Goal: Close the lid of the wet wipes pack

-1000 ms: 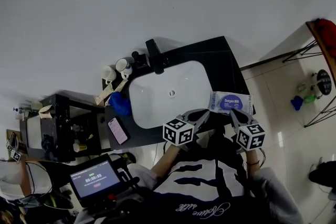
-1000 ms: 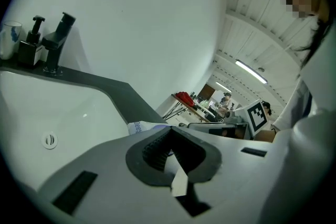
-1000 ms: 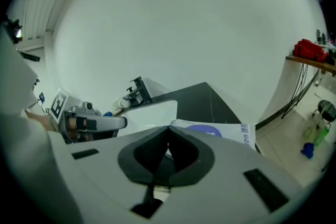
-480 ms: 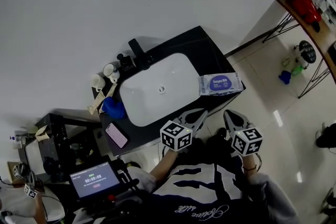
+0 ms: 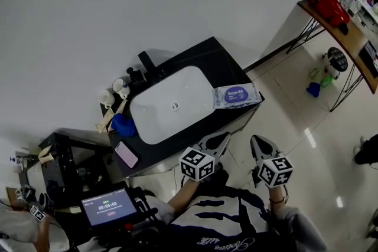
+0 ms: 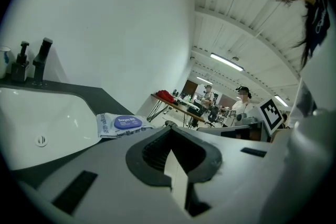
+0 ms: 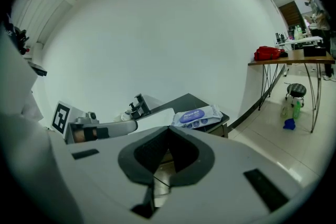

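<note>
Head view | wet wipes pack [image 5: 236, 95] | ahead of right gripper [image 5: 258, 141], apart

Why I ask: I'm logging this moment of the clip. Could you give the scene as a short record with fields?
pack: white plastic wet wipes pack, lying flat on the black countertop, to the right of the white sink basin
lid: purple oval lid, lies flat on the pack, looks closed
left hand-held gripper: jaws together, empty, apart from the pack
right hand-held gripper: jaws together, empty, apart from the pack
</note>
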Demonstrator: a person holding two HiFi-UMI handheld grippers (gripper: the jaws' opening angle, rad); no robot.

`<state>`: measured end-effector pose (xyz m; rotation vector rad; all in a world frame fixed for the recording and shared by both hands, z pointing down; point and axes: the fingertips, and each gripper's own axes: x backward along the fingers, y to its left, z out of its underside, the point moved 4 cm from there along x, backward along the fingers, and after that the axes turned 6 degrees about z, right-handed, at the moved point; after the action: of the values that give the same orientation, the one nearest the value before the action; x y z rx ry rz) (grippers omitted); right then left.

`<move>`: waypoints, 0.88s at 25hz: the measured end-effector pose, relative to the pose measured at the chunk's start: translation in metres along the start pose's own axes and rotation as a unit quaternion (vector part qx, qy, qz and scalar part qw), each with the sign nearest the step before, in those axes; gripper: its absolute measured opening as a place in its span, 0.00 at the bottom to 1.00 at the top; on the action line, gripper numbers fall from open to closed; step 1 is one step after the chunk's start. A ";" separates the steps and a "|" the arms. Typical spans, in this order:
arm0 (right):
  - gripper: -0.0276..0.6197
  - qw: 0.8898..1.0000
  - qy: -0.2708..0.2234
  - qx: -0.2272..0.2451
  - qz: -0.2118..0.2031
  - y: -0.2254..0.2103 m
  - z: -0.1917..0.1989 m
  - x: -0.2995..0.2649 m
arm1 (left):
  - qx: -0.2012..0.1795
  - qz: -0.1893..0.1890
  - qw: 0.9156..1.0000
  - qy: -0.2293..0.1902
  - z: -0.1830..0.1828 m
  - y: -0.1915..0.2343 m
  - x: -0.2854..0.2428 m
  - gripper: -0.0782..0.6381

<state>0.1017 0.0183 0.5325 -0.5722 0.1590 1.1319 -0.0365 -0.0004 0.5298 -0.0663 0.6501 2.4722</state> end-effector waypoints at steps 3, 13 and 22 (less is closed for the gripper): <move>0.03 1.000 -0.004 -0.003 -0.003 -0.003 -0.005 0.017 | 0.004 -0.002 1.000 -0.006 -0.004 -0.018 -0.004 0.11; 0.03 0.998 -0.036 -0.007 -0.043 -0.005 0.004 0.107 | -0.004 -0.010 0.999 -0.042 0.017 -0.129 0.007 0.11; 0.03 0.995 -0.028 -0.001 -0.100 0.018 0.036 0.155 | -0.017 -0.048 0.998 -0.038 0.053 -0.187 0.043 0.11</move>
<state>0.1463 0.1671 0.4940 -0.5443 0.0504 0.9536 0.0352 0.1803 0.4863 -0.0155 0.5601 2.3819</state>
